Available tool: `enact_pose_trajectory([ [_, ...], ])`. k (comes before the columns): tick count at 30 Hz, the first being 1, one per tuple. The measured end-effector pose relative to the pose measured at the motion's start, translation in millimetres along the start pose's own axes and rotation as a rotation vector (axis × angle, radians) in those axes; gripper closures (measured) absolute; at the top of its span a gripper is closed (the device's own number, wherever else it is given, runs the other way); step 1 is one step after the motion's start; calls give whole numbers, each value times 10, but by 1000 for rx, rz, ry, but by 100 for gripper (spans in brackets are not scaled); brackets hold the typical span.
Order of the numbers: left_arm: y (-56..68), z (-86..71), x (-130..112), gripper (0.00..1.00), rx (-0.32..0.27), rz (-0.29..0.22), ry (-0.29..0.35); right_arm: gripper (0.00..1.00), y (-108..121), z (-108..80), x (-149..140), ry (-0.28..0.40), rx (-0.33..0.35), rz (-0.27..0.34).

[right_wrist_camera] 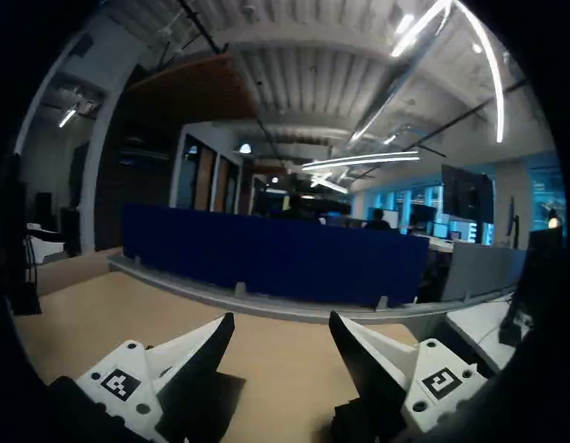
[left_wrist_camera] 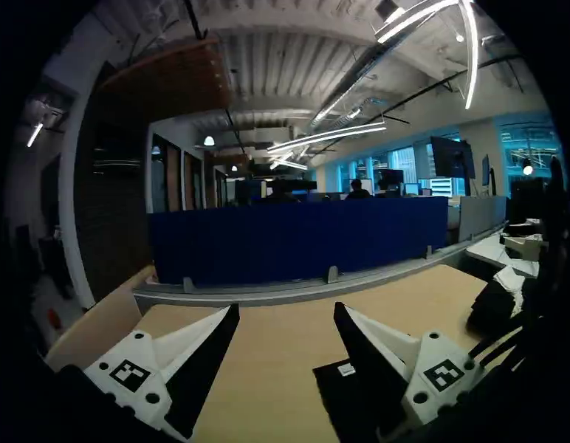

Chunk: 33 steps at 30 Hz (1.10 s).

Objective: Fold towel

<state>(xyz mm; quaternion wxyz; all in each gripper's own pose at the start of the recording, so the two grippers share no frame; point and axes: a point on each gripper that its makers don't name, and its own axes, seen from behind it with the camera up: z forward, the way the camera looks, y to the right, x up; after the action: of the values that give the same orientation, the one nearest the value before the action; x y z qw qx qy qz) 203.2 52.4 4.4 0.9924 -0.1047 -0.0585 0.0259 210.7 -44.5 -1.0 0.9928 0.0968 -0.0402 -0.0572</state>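
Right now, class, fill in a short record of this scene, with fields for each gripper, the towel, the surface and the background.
Left gripper: open, nothing between its fingers
Right gripper: open, nothing between its fingers
Towel: black cloth with a small white tag, lying on the table by one finger of the left gripper, not gripped
Surface: pale wooden tabletop
Background: long dark blue partition screen along the table's far edge

No words, brands or numbers can be read. Square black-and-white code markers (left_wrist_camera: 130,374) sit on the left gripper (left_wrist_camera: 285,306) and right gripper (right_wrist_camera: 280,314). A small white tag (left_wrist_camera: 346,369) on the towel (left_wrist_camera: 329,399) is too small to read.
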Motion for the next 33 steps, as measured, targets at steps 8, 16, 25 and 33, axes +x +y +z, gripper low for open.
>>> enact_pose_trajectory([
  [8,337,-34,-160,5,-148,5,-115,0,-537,-82,-101,-133,231,-27],
  [16,460,4,-369,5,-200,19,-172,0,-650,-79,-267,-189,277,-47],
  [25,663,-2,-960,5,-250,51,-260,0,-765,-93,-758,-255,304,-74],
  [33,836,-67,-1530,5,-286,79,-329,0,-863,-131,-1331,-316,320,-115],
])
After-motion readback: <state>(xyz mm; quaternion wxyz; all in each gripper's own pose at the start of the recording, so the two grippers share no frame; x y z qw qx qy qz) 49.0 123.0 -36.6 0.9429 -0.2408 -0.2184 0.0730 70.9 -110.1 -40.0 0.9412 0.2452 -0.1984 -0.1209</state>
